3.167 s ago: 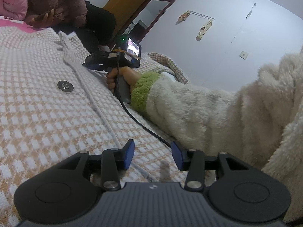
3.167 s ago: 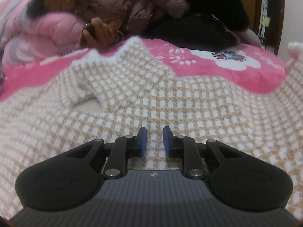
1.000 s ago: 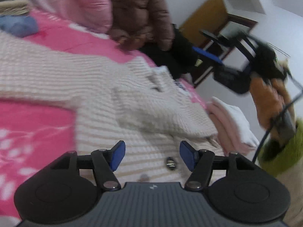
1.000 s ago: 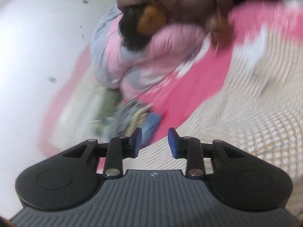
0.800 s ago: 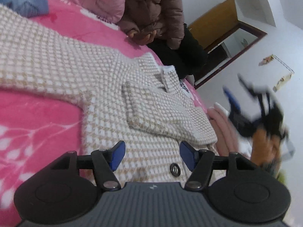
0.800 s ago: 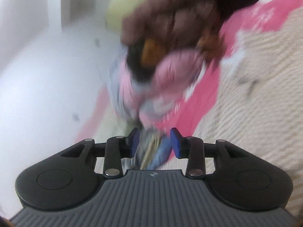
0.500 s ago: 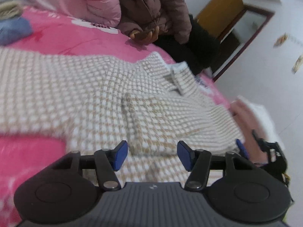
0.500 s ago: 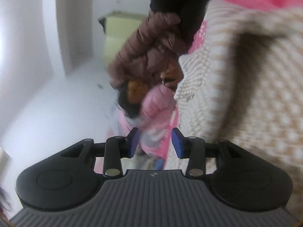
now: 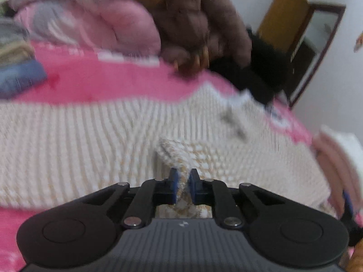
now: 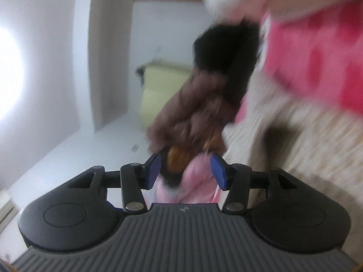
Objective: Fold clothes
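A cream and tan checked knit cardigan [image 9: 79, 140] lies spread on the pink bedspread [image 9: 95, 83]. My left gripper [image 9: 182, 182] is shut on a raised fold of the cardigan's cloth [image 9: 175, 156], pinched between the blue pads. My right gripper [image 10: 186, 170] is open and empty, tilted sideways in the air; the cardigan [image 10: 306, 147] shows blurred at its right. Both views are motion-blurred.
A person in a brown puffer jacket [image 9: 199, 22] sits at the far edge of the bed, also in the right wrist view [image 10: 195, 113]. A pink quilt [image 9: 109, 25] and folded clothes [image 9: 15, 72] lie at the back left. Pink and white folded garments [image 9: 340, 154] sit at the right.
My left gripper has closed from wide open onto a fold of the cardigan. My right gripper has swung and rolled further through the air and opened wider.
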The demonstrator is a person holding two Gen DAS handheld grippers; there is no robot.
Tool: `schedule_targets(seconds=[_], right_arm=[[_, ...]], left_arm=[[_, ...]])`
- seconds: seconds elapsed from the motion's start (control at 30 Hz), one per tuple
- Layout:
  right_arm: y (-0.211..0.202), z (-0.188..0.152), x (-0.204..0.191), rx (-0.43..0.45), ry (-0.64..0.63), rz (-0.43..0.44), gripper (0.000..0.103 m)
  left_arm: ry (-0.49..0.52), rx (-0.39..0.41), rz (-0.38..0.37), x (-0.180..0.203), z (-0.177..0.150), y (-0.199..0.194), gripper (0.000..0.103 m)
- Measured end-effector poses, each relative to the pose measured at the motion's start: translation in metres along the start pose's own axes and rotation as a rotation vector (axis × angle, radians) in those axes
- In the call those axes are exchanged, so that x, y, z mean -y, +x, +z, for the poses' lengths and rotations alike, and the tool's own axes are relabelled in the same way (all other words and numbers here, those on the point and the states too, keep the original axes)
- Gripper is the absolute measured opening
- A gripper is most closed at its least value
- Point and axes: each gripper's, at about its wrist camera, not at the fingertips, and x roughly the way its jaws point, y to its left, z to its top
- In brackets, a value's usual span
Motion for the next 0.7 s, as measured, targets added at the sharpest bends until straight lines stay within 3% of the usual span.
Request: schedule_targets(seconds=[0.13, 0.37, 0.5, 0.63, 0.7], right_arm=[[-0.018, 0.011, 0.013, 0.103, 0.087, 0.015, 0.049], [-0.016, 0.009, 0.025, 0.109, 0.107, -0.063, 0.049], [-0.014, 0.008, 0.025, 0.110, 0.102, -0.078, 0.049], [-0.007, 0.012, 0.029, 0.088, 0.099, -0.067, 0.049], [-0.010, 0.010, 0.027, 0.081, 0.093, -0.061, 0.049]], left_arm=[[0.047, 0.079, 0.044, 0.002, 0.022, -0.009, 0.011], [0.059, 0.071, 0.085, -0.003, 0.017, -0.006, 0.011], [0.147, 0.102, 0.128, 0.003, -0.003, -0.013, 0.011], [0.096, 0.027, 0.151, -0.012, -0.011, 0.005, 0.011], [0.109, 0.051, 0.145, -0.011, -0.010, 0.000, 0.011]])
